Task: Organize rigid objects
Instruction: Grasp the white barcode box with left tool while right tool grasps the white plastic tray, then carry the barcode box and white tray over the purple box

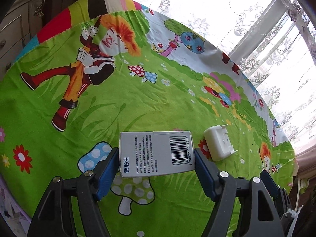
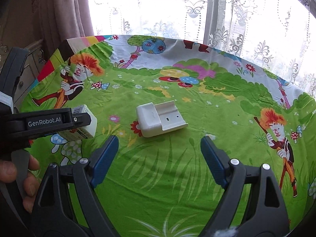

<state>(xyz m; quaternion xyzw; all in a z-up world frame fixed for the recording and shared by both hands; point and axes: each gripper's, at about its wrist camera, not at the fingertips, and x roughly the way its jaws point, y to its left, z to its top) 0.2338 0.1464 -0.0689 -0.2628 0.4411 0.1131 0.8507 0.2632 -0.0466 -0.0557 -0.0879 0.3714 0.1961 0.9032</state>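
The light, stiff carton [image 1: 156,153] is clamped across its short ends by the left hand-held gripper [image 1: 157,162]; crushing is likely under pressure. The right hand-held gripper [image 2: 159,148] is spread, empty, before the hard, smooth white cradle [image 2: 161,118].

Between the left gripper [image 1: 157,164] jaws sits a medicine box [image 1: 156,154] of matt printed cardboard, smooth, with a barcode on its face. The pads [image 1: 106,172] gripping it are ribbed blue rubber on black matt plastic arms, with bright metal pivot pins. Just right of those jaws lies a white plastic holder [image 1: 219,145] — smooth, faintly glossy. Under everything is a cartoon-printed tablecloth [image 1: 138,98] — soft woven cloth, matt, lightly creased. Ahead of the right gripper [image 2: 159,158] jaws hangs sheer lace curtain [image 2: 256,29].
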